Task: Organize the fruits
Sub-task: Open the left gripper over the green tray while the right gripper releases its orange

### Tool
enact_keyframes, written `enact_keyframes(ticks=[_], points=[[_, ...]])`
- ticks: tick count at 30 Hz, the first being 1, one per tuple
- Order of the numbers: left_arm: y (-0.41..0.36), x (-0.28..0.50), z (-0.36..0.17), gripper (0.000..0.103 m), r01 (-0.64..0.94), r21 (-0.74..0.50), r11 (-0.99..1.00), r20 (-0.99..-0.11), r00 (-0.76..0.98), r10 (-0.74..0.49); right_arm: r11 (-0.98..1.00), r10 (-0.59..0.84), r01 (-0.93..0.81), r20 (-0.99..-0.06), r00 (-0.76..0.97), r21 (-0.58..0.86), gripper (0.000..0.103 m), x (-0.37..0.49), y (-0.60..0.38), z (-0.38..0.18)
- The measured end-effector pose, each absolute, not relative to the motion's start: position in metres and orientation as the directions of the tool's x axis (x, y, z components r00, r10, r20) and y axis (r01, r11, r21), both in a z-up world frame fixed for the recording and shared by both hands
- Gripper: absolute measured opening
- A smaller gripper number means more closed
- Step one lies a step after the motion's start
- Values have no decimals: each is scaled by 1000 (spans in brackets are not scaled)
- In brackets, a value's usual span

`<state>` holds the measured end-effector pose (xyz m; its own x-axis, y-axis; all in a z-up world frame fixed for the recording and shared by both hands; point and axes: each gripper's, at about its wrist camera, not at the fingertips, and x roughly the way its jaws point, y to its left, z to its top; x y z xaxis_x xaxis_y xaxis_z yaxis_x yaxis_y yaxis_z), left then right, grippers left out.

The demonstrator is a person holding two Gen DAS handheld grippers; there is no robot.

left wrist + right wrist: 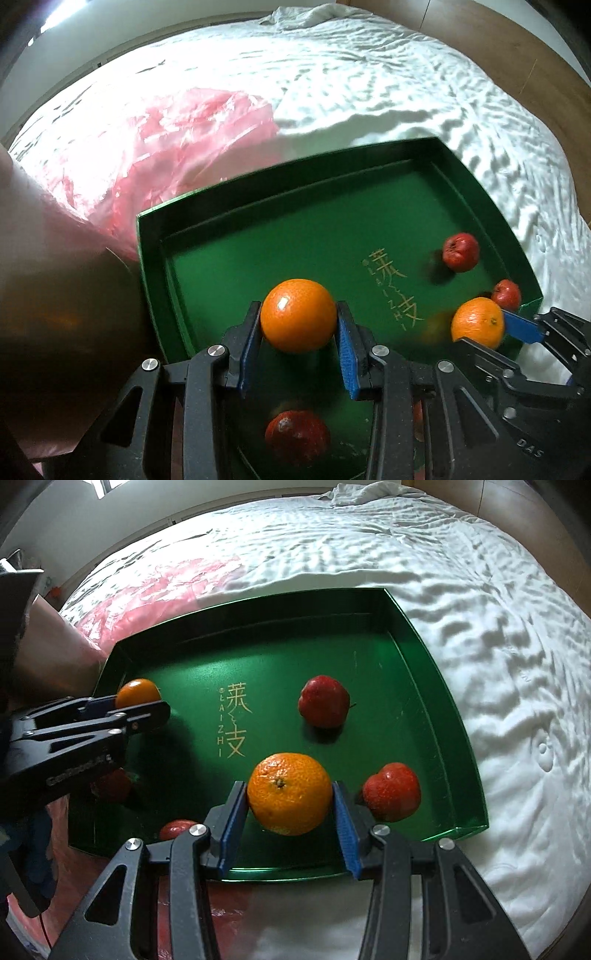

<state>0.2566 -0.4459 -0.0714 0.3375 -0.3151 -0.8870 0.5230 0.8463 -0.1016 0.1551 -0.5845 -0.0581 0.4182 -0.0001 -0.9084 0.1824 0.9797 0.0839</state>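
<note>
A green tray point(221, 258) point(424, 686) with gold lettering lies on a white bed. My left gripper point(299, 308) is shut on an orange point(298, 315) and holds it above the tray's near left part. In the right wrist view that gripper point(142, 701) and its orange point(138, 694) show at the left. My right gripper point(289, 786) is shut on a second orange point(290, 794) just above the tray's near side. The same gripper point(487, 332) and orange point(477, 323) appear near the tray's right corner. Several red fruits point(324, 701) point(392, 792) point(297, 435) lie loose in the tray.
A crumpled pink plastic bag point(166, 147) point(147, 590) lies on the rumpled white sheet point(369, 81) left of and behind the tray. A blurred brown-pink surface point(55, 295) fills the left edge close to the lens. Wooden floor point(535, 74) shows beyond the bed's right side.
</note>
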Motion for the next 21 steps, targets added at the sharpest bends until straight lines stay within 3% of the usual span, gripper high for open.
enact_keyframes(ticks=[9,13,21], points=[[-446,258,-74,35,523,-96,847,-888,340,-311,980,-6,185,-909,417,78,76,154,-583,-58],[-445,257,-66,45,524,-89,847,-878,361,-315,979,-18,192,-906,422,70,78,152,-583,-54],[-446,232,-42,51,565,-76,821,-847,397,-352,975,-55,217,-884,464,53,87,136,-584,-29]])
